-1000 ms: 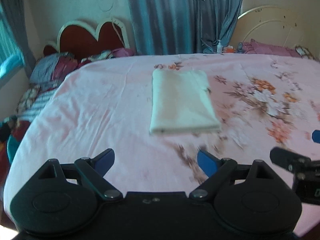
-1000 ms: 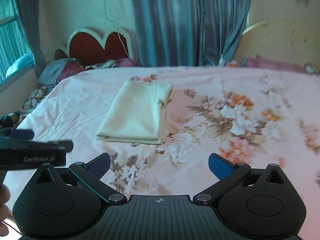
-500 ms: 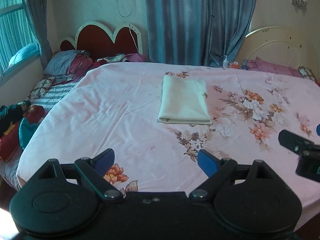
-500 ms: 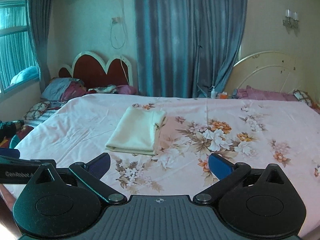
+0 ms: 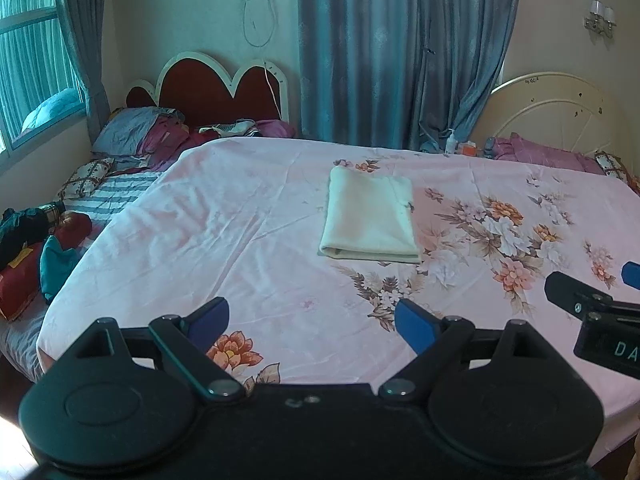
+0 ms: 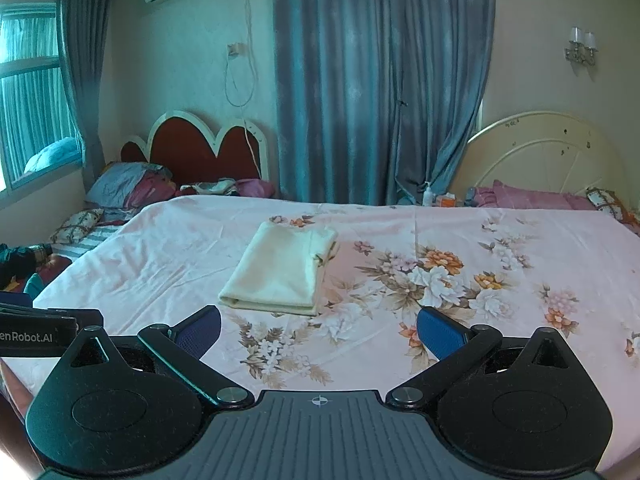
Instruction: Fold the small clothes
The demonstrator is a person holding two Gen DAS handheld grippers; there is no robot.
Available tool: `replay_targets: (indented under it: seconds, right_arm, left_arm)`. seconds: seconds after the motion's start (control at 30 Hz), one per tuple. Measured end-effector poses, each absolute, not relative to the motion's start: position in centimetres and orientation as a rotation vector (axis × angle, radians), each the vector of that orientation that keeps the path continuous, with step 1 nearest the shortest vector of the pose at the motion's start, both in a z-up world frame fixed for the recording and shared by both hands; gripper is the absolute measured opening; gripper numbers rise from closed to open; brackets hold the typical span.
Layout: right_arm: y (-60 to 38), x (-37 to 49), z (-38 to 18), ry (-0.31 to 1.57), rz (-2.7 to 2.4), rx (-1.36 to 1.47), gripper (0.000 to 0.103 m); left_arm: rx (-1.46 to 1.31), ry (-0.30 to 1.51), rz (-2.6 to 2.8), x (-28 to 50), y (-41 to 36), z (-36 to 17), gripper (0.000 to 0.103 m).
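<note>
A cream garment (image 5: pixel 370 216) lies folded into a flat rectangle on the pink floral bed sheet (image 5: pixel 224 240), near the middle of the bed. It also shows in the right wrist view (image 6: pixel 282 272). My left gripper (image 5: pixel 310 320) is open and empty, held back above the near edge of the bed. My right gripper (image 6: pixel 318 330) is open and empty too, also well short of the garment. The right gripper's body shows at the right edge of the left wrist view (image 5: pixel 592 312).
A pile of clothes and pillows (image 5: pixel 44 240) lies on a second bed at the left. A red headboard (image 5: pixel 216 92) and blue curtains (image 5: pixel 400 52) stand behind. A white metal headboard (image 5: pixel 556 112) and pink pillows (image 5: pixel 540 154) are at the far right.
Both grippers have pulled back and risen away from the folded garment, so it looks smaller and farther. Both stay open. The garment has not moved.
</note>
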State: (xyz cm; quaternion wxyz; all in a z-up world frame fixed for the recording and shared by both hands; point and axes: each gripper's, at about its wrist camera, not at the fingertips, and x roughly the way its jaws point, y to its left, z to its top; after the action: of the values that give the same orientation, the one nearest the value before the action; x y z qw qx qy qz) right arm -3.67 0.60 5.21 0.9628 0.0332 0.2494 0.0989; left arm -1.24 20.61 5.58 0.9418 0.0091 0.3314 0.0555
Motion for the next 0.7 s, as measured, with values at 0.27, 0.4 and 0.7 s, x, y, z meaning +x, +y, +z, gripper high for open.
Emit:
replay_targets:
  seconds: [0.27,0.4,0.7]
  right_arm:
    - [0.81,-3.61,5.30,0.502,0.201,0.070,0.103]
    - [0.83,-3.59,5.33,0.502,0.203,0.068,0.103]
    - [0.88,-2.95,5.40,0.501,0.218,0.068,0.103]
  left_arm:
    - [0.022,0.672,0.122,-1.55,20.78,5.58,0.089]
    - [0.020,0.671,0.127,-1.53,20.80,5.56,0.090]
    - [0.014,0.677,0.140,-1.22,20.66,5.65,0.090]
